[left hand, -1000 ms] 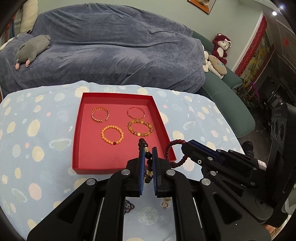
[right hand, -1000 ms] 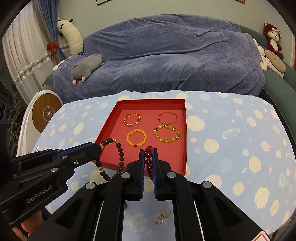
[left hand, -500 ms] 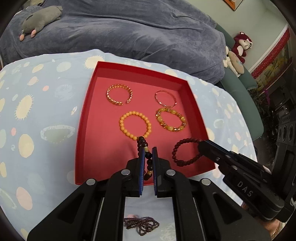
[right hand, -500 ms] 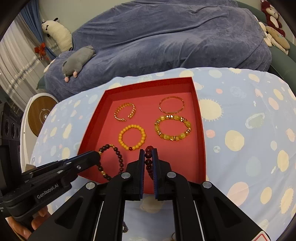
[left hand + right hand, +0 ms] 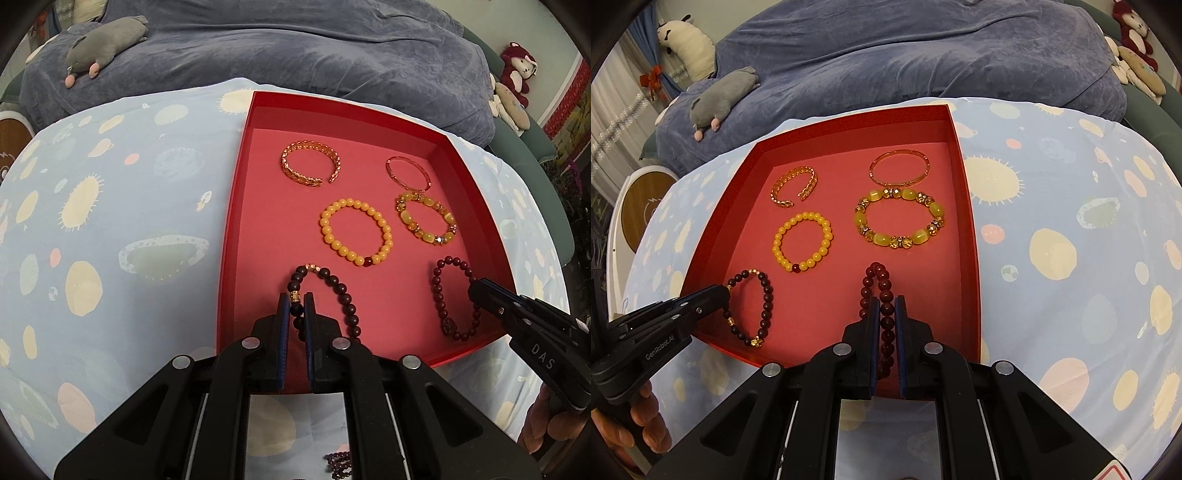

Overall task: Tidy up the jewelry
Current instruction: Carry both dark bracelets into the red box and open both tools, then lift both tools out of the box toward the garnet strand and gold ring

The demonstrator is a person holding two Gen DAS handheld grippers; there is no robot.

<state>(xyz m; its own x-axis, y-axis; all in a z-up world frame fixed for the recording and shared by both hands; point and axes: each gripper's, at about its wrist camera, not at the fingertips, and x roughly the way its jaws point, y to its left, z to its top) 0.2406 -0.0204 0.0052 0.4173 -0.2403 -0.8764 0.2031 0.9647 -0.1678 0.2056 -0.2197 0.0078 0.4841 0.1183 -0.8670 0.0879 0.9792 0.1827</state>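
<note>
Two beaded bracelets, a dark brown one [image 5: 332, 291] pinched by the left gripper [image 5: 296, 308] and a dark red one [image 5: 881, 291] pinched by the right gripper [image 5: 886, 314], are held low over the red tray's [image 5: 236, 206] near end, seemingly to be laid beside four bracelets already arranged there.

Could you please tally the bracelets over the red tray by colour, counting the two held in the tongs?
Gold metal: 2, a cuff and a thin bangle
Yellow beads: 2, plain and crystal-spaced
Dark brown beads: 1, in the left tongs
Dark red beads: 1, in the right tongs
Total: 6
</note>
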